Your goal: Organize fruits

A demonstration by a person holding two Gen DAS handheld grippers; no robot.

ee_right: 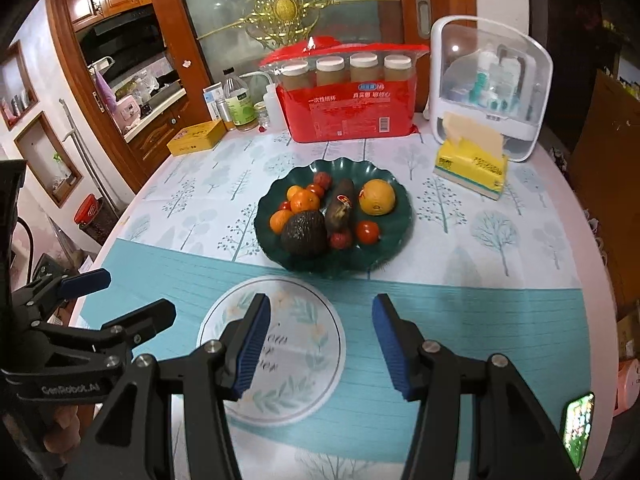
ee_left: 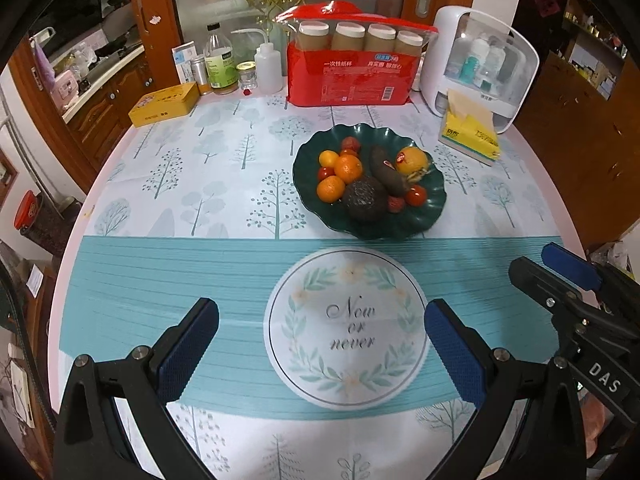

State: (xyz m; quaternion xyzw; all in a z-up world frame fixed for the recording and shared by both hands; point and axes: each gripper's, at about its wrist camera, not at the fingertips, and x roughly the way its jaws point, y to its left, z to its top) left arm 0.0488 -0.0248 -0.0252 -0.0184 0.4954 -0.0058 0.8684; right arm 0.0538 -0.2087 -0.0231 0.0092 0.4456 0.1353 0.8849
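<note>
Fruits all sit together in the dark green scalloped plate (ee_left: pixel 434 196), just right of centre in the left wrist view and at mid-frame in the right wrist view; none lies loose on the tablecloth (ee_left: pixel 160 264). The pile holds an avocado (ee_right: pixel 303 234) at the near edge, a dark elongated fruit (ee_right: pixel 339 210) beside it, a large yellow-orange citrus (ee_right: pixel 377 197) toward the far right, several small oranges (ee_right: pixel 305 202) on the left, and a few little red fruits such as the tomato (ee_right: pixel 367 231). The left gripper (ee_left: pixel 320 344) hangs low in its frame over the printed round motif (ee_left: pixel 348 328), jaws spread wide and holding nothing; the right gripper (ee_right: pixel 320 344) is likewise parted and empty, short of the plate. Gathered fruit like this fits a finished tidy-up as well as a plate waiting to be sorted out, so I can't say which. If anything is handled, I'd judge the smooth round pieces likely to roll: come down from above, close on the widest part, and keep clear of neighbours so the heap doesn't shift. The tissue pack (ee_right: pixel 472 168) and red package (ee_right: pixel 348 116) stand well back.
</note>
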